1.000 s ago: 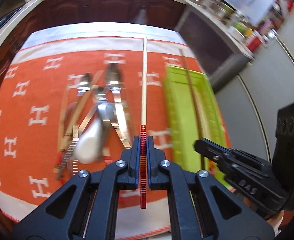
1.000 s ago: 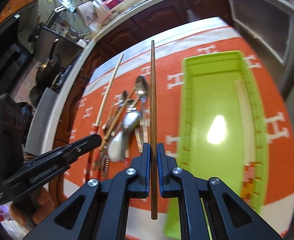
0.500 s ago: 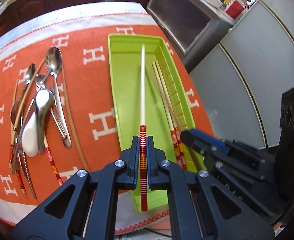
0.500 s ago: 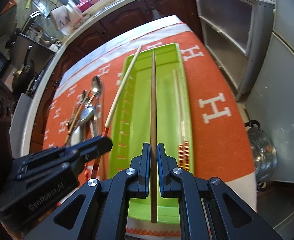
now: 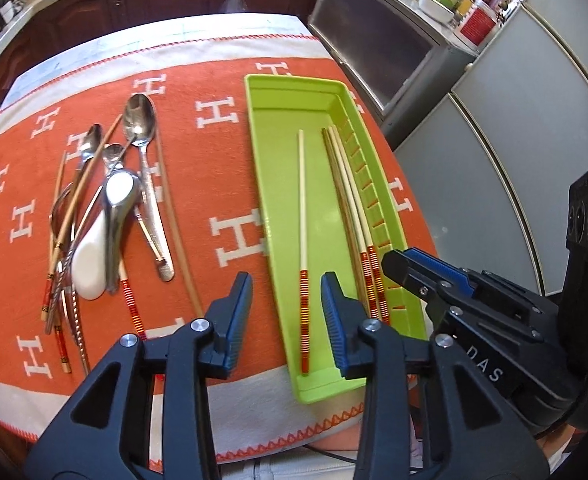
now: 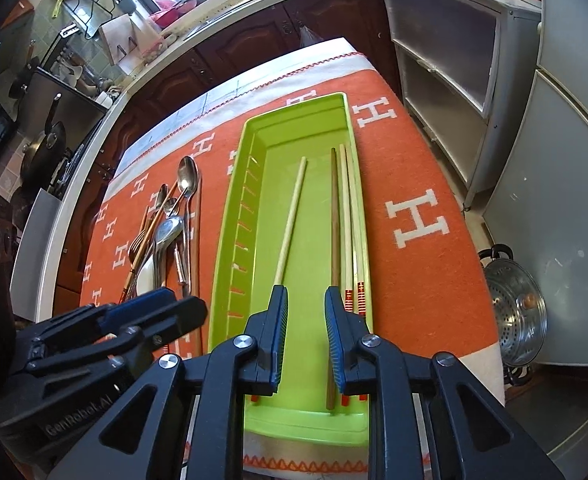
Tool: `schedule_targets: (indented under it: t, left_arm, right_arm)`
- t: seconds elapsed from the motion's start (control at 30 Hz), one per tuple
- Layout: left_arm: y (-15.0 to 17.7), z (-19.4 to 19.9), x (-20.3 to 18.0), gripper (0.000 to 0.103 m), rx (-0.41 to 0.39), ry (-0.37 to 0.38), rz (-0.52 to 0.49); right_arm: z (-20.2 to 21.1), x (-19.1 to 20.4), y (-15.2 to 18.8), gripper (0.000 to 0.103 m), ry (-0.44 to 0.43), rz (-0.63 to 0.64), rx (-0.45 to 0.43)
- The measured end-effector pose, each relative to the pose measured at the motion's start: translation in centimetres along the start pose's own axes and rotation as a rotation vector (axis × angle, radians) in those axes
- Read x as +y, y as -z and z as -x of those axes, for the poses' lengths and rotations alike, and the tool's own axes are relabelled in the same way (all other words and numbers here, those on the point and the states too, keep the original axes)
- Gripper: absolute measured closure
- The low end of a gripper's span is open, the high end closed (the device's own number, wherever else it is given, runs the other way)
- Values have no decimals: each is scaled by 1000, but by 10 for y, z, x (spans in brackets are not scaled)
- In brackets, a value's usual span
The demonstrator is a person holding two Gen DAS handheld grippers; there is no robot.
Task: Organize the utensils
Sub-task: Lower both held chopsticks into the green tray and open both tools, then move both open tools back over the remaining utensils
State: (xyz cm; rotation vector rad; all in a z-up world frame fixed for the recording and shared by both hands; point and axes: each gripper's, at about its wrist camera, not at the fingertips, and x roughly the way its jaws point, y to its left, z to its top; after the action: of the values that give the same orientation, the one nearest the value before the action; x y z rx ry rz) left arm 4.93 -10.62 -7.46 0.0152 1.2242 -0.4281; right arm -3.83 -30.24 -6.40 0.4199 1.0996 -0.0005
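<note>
A lime green tray [image 5: 378,216] [image 6: 229,216] lies on the orange cloth. My left gripper [image 5: 286,292] hovers over its near end with jaws opening; the pale chopstick with a red banded end [image 5: 302,216] [image 6: 289,216] lies loose on the tray floor below them. My right gripper [image 6: 306,300] [image 5: 404,268] is also opening, and the dark brown chopstick [image 6: 335,216] rests in the tray beside two pale chopsticks [image 6: 350,216] [image 5: 350,200] along the right wall. Neither gripper presses on anything. The left gripper [image 6: 177,306] shows at the lower left of the right wrist view.
A pile of spoons, a fork and more chopsticks [image 5: 109,208] [image 6: 165,232] lies on the orange cloth [image 5: 221,168] left of the tray. A metal steamer pot [image 6: 522,312] sits on the floor to the right. Grey cabinets [image 5: 494,152] stand beyond the table's right edge.
Both grippers carried their chopsticks rightward from beside the utensil pile to over the tray. Both jaws have since opened and the two chopsticks now lie in the tray.
</note>
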Motion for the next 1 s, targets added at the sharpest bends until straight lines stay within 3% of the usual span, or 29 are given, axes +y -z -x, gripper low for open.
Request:
schedule_targets:
  t: [0.57, 1.0]
  left_arm:
    - [16, 41, 28, 71, -107, -72, 49]
    - [17, 67, 94, 71, -181, -154, 146]
  right_arm:
    - [1, 26, 10, 84, -15, 72, 12]
    - [-13, 69, 0, 84, 5, 179, 33]
